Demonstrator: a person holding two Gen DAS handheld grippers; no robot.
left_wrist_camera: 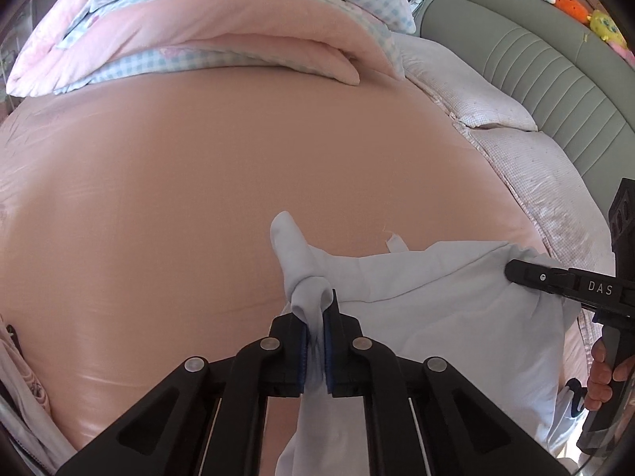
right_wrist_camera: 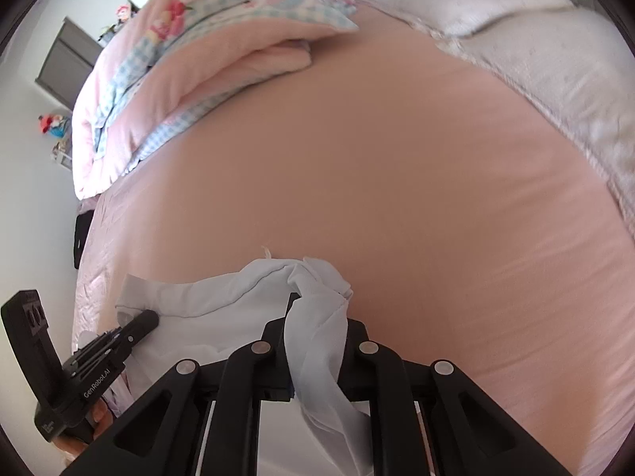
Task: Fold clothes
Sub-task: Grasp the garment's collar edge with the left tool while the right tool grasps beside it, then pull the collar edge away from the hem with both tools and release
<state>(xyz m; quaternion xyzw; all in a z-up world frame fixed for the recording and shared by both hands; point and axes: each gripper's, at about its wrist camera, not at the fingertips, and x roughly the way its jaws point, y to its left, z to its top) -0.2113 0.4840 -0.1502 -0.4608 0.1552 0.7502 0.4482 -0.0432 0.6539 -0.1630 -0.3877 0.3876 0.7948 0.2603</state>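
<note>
Both the left tongs and right tongs pinch bunched corners of the pale blue garment at the bed's near edge, seemingly mid-fold; next calls for even tension.

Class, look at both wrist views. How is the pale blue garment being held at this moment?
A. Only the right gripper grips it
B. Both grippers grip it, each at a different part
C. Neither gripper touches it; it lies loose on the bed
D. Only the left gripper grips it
B: the left gripper is shut on a bunched part of the garment, and the right gripper also has cloth pinched between its fingers.
</note>
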